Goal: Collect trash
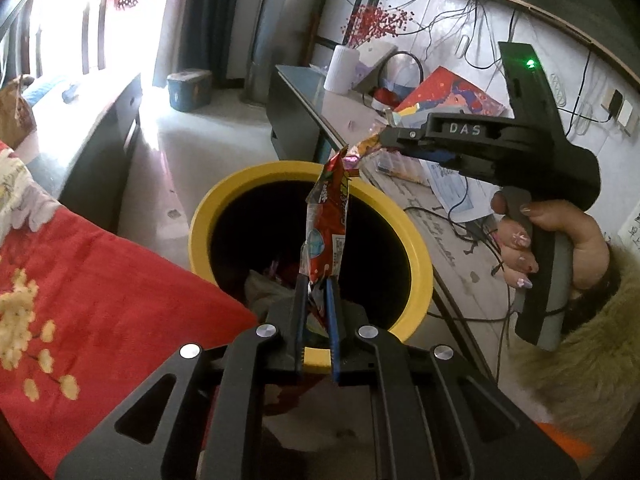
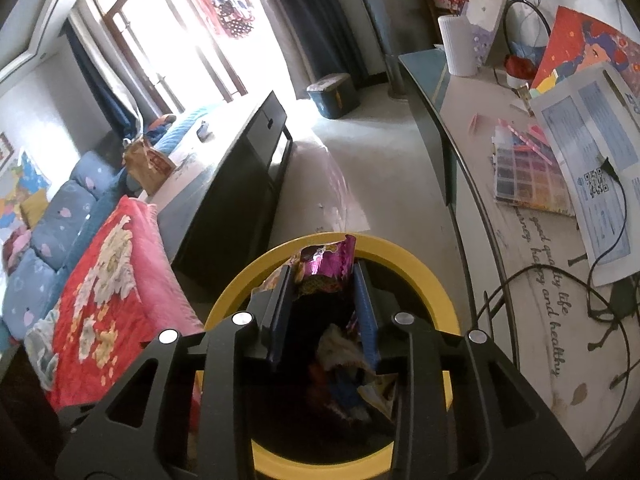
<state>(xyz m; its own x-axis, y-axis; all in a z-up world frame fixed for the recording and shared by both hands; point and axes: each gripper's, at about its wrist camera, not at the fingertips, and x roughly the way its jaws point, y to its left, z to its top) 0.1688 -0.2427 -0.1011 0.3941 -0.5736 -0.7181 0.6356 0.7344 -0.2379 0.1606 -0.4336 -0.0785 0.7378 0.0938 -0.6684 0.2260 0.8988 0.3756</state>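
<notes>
Our left gripper [image 1: 318,280] pinches the light, crinkly red wrapper [image 1: 328,220]; right gripper [image 2: 324,276] clasps slippery foil wrapper [image 2: 326,264], bin [image 1: 240,184] at twelve o'clock

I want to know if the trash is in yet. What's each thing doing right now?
Yellow bin: open, some trash inside.
Red wrapper: pinched in left gripper, over the bin.
Purple wrapper: between the fingers of right gripper, above the bin.
Right hand: gripping the handle.
</notes>
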